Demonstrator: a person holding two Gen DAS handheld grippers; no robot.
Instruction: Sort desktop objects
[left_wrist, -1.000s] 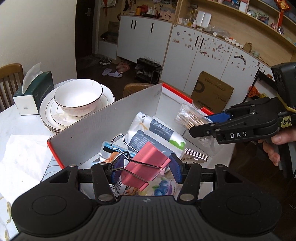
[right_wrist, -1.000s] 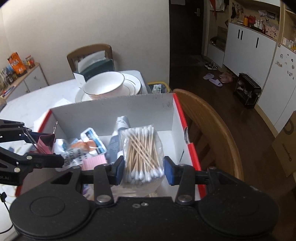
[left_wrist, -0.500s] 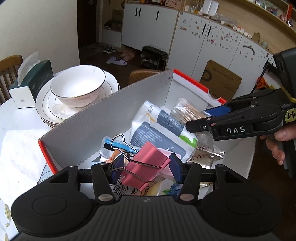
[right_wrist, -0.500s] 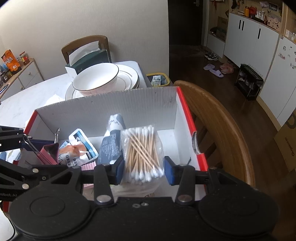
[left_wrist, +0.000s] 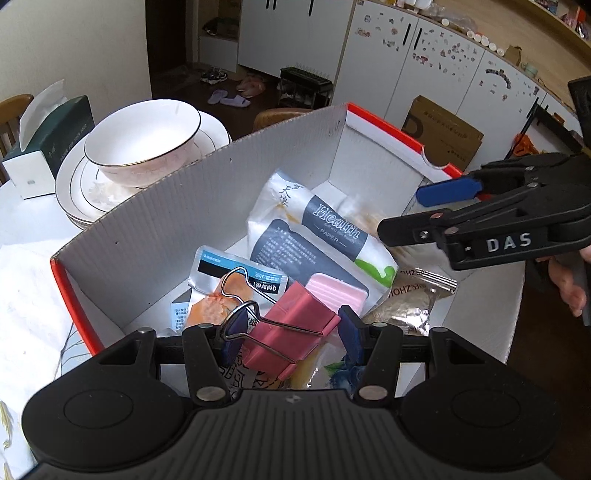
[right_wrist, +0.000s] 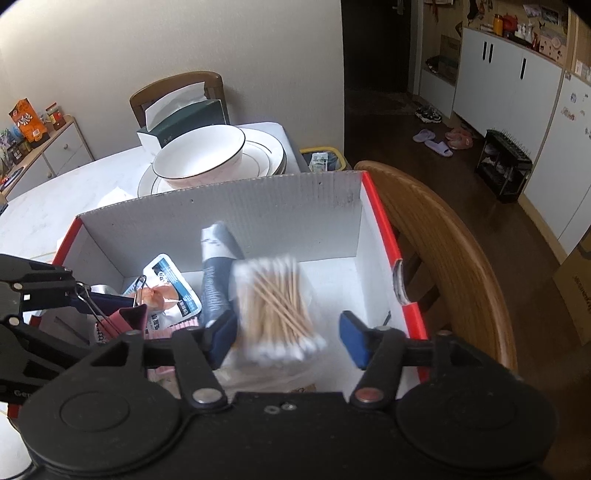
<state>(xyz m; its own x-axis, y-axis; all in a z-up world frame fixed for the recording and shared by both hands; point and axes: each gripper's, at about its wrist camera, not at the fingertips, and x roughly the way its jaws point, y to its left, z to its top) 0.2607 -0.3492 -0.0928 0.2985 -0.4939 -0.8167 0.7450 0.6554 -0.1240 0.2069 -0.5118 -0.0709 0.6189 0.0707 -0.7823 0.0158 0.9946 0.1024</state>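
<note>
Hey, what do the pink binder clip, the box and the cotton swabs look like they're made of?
The pink binder clip, held in the left hand-held gripper, looks like painted sheet metal with bare wire handles that glint. The red-edged box seems to be corrugated cardboard, given its ribbed grey inner wall. The cotton swabs appear to have wooden sticks and white cotton tips, bagged in clear plastic, though they are blurred.

Home dining/kitchen area. White table (right_wrist: 74, 184) w/ stacked plates (right_wrist: 266, 155) and a bowl (right_wrist: 199, 155), tissue box (right_wrist: 184, 122), wooden chairs (right_wrist: 443, 251). White cabinets (left_wrist: 424, 59) w/ stickers along far wall, slippers (right_wrist: 432, 142) and a shoe rack (right_wrist: 506, 166) on dark wood floor, snack packets (right_wrist: 27, 120) on a sideboard.
</note>
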